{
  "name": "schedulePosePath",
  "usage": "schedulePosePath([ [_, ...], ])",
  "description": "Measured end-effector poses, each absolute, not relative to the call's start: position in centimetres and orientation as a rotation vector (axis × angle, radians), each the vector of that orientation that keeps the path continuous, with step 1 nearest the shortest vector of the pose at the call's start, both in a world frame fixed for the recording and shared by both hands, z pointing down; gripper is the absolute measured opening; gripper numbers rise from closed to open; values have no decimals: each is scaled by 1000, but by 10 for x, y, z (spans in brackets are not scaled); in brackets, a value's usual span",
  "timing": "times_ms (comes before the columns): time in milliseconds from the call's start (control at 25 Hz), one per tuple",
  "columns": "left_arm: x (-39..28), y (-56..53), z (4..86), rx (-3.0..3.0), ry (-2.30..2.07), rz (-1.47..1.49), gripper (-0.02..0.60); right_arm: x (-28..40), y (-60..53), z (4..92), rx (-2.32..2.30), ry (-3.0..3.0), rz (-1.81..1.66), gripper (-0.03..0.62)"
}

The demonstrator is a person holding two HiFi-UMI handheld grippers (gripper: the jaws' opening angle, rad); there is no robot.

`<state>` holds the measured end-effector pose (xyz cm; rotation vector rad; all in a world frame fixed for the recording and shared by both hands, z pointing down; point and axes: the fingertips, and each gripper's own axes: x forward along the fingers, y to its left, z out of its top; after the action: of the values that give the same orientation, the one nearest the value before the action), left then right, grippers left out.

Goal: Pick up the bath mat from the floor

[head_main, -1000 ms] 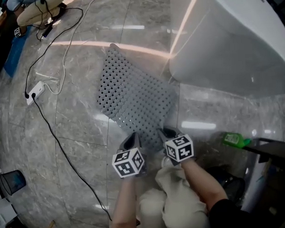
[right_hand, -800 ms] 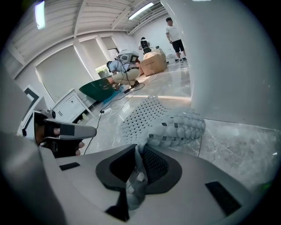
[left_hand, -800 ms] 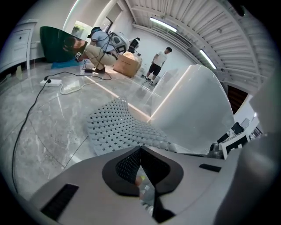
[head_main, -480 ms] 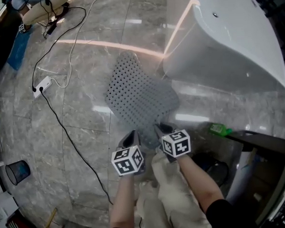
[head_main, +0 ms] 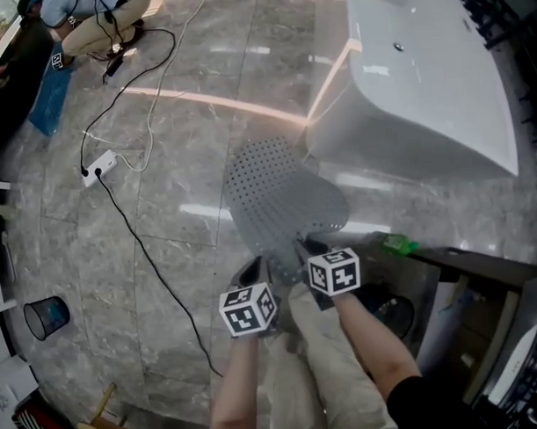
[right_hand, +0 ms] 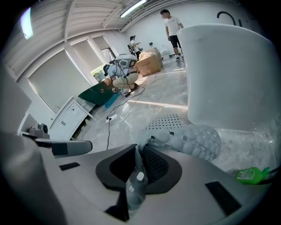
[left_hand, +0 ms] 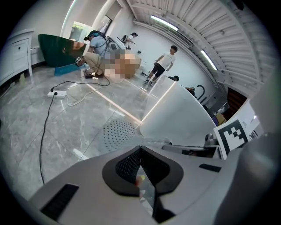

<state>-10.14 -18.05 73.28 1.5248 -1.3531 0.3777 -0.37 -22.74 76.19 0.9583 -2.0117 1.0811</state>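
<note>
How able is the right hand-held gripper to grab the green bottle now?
Probably not yet: the right hand-held gripper is shut on the bath mat, though the green bottle lies unobstructed nearby.

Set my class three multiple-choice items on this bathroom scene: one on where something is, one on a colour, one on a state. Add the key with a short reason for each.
1. In the head view, where does the white bathtub stand from the bath mat?
A) to its left
B) to its right
C) on top of it

2. What colour is the bath mat?
A) red
B) grey
C) yellow

3. What state is the bath mat in?
A) flat and untouched
B) rolled up inside the bathtub
C) gripped at its near edge by the left gripper and right gripper

Key:
1 B, the bathtub fills the upper right beside the mat.
2 B, the perforated sheet is grey.
3 C, each gripper view shows jaws shut on the mat's edge.
</note>
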Motion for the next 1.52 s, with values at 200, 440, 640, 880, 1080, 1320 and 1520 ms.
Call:
schedulePosePath([
  [200,-98,-169,686,1499,-1342,364,0,-5,-227,719,960,-1982,1096,51],
  [440,-96,-166,629,1492,-1337,360,0,-1,-232,667,1002,-1962,1110,51],
  [640,-98,-161,586,1481,-1339,341,0,4,-240,625,1034,-1961,1120,51],
  [880,-103,-153,539,1473,-1359,330,0,3,-238,574,1016,-1977,1103,51],
  [1080,-99,-137,507,1486,-1371,319,0,0,-225,537,999,-2011,1135,51],
  [1320,-105,-104,467,1480,-1385,305,0,-12,-190,486,948,-2033,1144,51],
  [1520,-108,-75,440,1489,-1393,295,0,-14,-143,458,903,-2040,1131,51],
])
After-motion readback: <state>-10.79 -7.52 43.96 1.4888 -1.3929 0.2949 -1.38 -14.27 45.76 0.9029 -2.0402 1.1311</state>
